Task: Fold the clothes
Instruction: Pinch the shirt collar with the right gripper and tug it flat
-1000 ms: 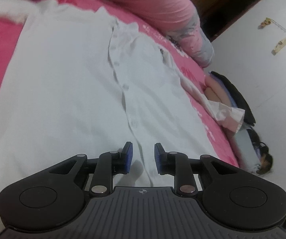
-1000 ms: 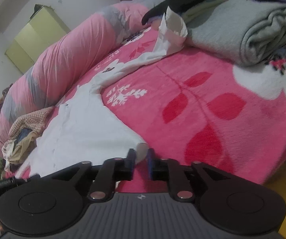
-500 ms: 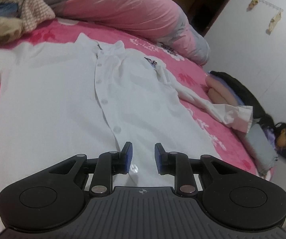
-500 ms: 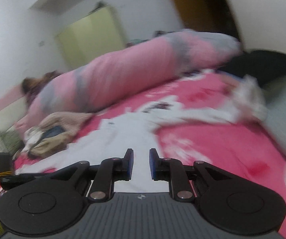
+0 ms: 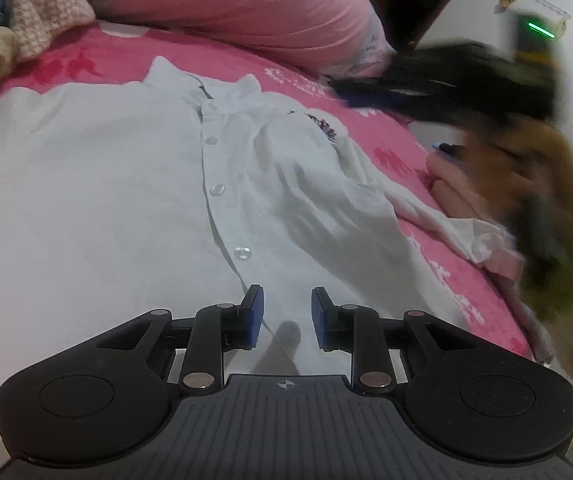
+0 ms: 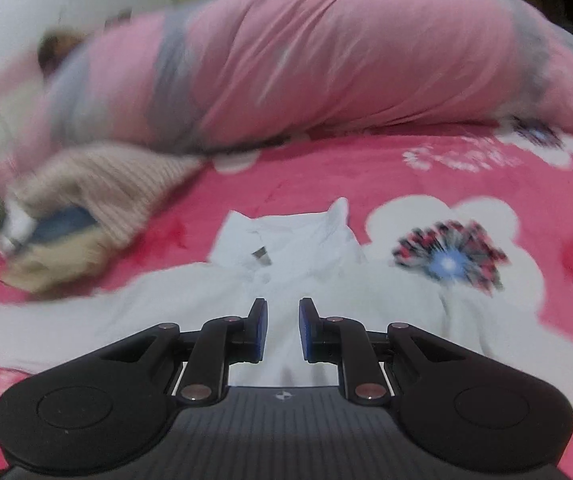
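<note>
Two released grippers, left (image 5: 286,312) and right (image 6: 282,330), hover with parted jaws over a white shirt (image 5: 126,200) spread ahead on a pink bed (image 6: 446,184)

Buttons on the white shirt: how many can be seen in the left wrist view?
4, all on the placket: one at the collar, one below it, one at mid-chest, one lowest. The left tongs may hide more.

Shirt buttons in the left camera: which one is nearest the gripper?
The lowest button on the shirt, just above the left gripper; the others run up toward the collar.
</note>
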The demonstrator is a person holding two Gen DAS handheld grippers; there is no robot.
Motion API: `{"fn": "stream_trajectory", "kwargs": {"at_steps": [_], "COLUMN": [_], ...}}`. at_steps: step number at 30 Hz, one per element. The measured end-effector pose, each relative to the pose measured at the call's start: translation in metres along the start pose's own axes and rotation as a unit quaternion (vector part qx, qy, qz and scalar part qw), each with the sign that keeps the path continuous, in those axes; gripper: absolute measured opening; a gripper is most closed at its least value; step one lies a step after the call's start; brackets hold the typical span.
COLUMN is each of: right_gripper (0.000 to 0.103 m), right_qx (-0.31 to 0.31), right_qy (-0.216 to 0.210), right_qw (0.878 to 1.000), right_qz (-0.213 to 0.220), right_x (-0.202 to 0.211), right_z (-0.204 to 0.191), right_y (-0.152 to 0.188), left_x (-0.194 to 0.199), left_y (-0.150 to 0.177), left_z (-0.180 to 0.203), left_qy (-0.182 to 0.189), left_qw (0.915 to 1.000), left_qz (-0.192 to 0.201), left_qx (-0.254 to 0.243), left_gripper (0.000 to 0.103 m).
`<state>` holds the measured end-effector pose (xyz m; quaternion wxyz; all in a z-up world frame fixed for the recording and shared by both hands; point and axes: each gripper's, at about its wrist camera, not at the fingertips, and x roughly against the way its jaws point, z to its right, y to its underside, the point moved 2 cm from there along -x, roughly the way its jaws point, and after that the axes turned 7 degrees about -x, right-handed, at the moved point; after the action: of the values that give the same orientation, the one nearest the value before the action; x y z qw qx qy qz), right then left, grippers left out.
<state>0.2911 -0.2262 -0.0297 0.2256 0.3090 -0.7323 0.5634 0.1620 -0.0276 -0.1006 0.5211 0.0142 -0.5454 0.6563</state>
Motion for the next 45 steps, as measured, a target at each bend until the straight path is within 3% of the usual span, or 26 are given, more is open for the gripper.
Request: {"fn": "stream_trajectory", "kwargs": {"at_steps": [5, 11, 26, 28, 30, 32, 36, 37, 45], "right_gripper": [0.018, 0.018, 0.023, 0.039, 0.044, 0.042, 0.007, 0.004, 0.003], "right_qx": [0.110, 0.158, 0.222, 0.223, 0.222, 0.216, 0.189, 0.179, 0.152], "right_qy": [0.026, 0.053, 0.078, 0.079, 0.084, 0.081, 0.077, 0.076, 0.066], "right_qw": [0.994, 0.986, 0.972, 0.972, 0.971, 0.973, 0.979, 0.981, 0.984], "right_qz": [0.008, -0.013, -0.014, -0.014, -0.010, -0.005, 0.006, 0.016, 0.064], "right_x": [-0.073, -0.135, -0.155, -0.156, -0.157, -0.158, -0.158, -0.156, -0.143], "right_z": [-0.024, -0.034, -0.044, -0.044, -0.044, -0.042, -0.038, -0.036, -0.037], "right_y": [-0.006, -0.005, -0.001, -0.001, -0.002, -0.001, -0.004, -0.006, -0.023], "left_x": [-0.011, -0.020, -0.013, -0.011, -0.011, -0.010, -0.007, -0.007, -0.009], "left_y": [-0.003, 0.002, 0.010, 0.010, 0.011, 0.012, 0.011, 0.011, 0.013], "left_z": [-0.017, -0.034, -0.028, -0.026, -0.024, -0.022, -0.019, -0.019, -0.016], "left_qy": [0.035, 0.055, 0.064, 0.063, 0.062, 0.061, 0.059, 0.059, 0.057], "left_qw": [0.9993, 0.9973, 0.9960, 0.9962, 0.9963, 0.9964, 0.9967, 0.9967, 0.9966], "left_qz": [0.007, 0.010, 0.017, 0.018, 0.020, 0.021, 0.023, 0.024, 0.025], "left_qx": [0.013, 0.047, 0.061, 0.058, 0.056, 0.054, 0.050, 0.051, 0.054], "left_gripper": [0.026, 0.027, 0.027, 0.027, 0.029, 0.029, 0.029, 0.029, 0.029]}}
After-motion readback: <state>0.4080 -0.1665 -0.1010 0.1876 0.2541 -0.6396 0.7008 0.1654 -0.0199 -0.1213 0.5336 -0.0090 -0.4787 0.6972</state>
